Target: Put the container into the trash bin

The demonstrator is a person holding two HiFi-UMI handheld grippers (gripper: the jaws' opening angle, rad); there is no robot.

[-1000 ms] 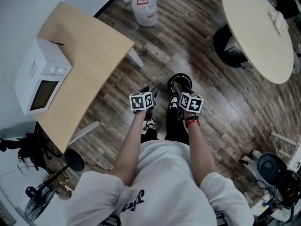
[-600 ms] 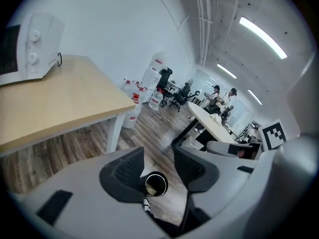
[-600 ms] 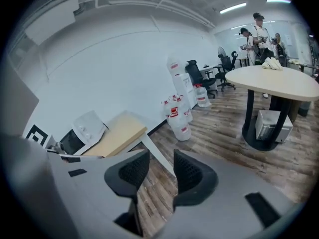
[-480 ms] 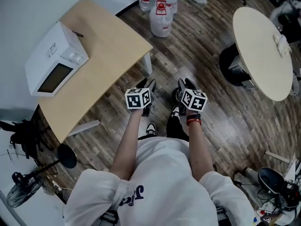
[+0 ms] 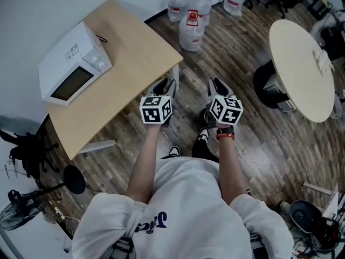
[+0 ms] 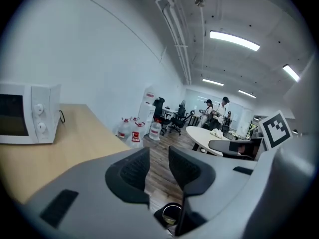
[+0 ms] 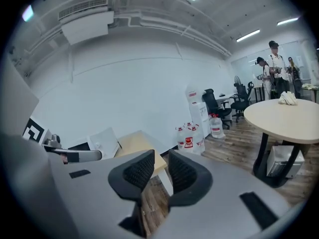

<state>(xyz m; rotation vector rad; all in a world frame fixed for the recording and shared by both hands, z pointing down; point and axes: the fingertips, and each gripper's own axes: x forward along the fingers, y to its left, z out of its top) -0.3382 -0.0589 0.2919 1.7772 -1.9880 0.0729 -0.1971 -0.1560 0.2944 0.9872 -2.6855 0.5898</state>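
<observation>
Both grippers are held up in front of the person, above the wood floor. My left gripper (image 5: pixel 164 84) (image 6: pixel 158 156) has a narrow gap between its jaws and nothing in it; the jaws are closing. My right gripper (image 5: pixel 218 84) (image 7: pixel 160 159) looks the same, empty and closing. The black round trash bin (image 6: pixel 171 217) stands on the floor below, by the person's feet. In the head view only a dark edge of the bin (image 5: pixel 205 116) shows beside the right gripper's marker cube. I cannot make out the container.
A wooden table (image 5: pixel 135 53) with a white microwave (image 5: pixel 75 63) stands at the left. Water jugs (image 5: pixel 191 23) sit on the floor ahead. A round table (image 5: pixel 302 63) is at the right. Several people (image 7: pixel 274 66) stand far off.
Both grippers have risen and moved forward, away from the bin. Their jaws have narrowed. The bin, plainly seen between the hands before, is now mostly hidden behind the right gripper.
</observation>
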